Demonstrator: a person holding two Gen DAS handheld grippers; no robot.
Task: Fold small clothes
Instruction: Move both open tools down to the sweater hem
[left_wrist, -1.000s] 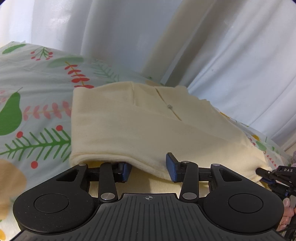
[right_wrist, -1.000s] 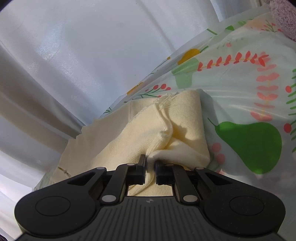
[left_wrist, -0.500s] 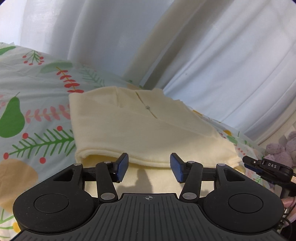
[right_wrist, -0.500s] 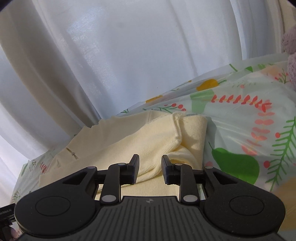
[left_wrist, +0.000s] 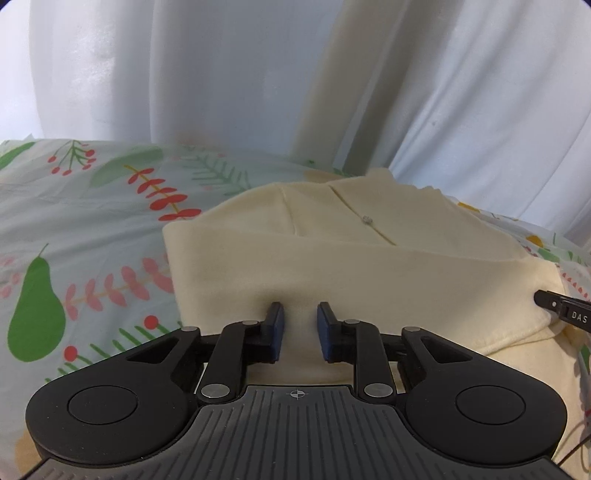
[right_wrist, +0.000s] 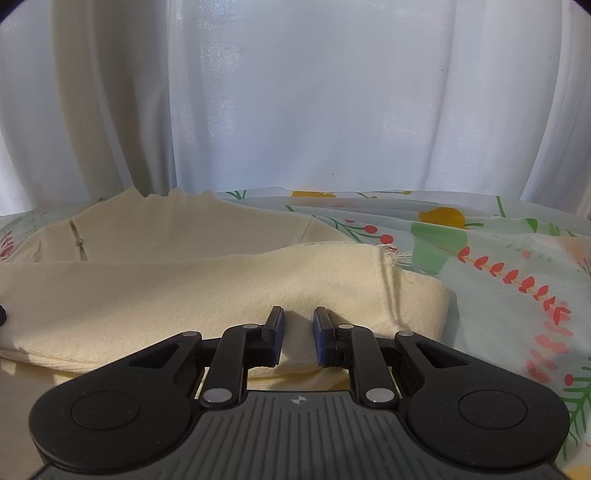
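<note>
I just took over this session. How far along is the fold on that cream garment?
Done: the cream garment lies doubled over on the printed bedsheet, its folded layer across the body. In hand: the left gripper and right gripper are both closing on pinches of its near fold. Left: probably another fold to make it compact.

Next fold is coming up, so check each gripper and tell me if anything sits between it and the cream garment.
Nothing visible does. The left gripper and right gripper are both closing with a ridge of the cream garment directly between the pads. Only the printed bedsheet lies around it.
</note>
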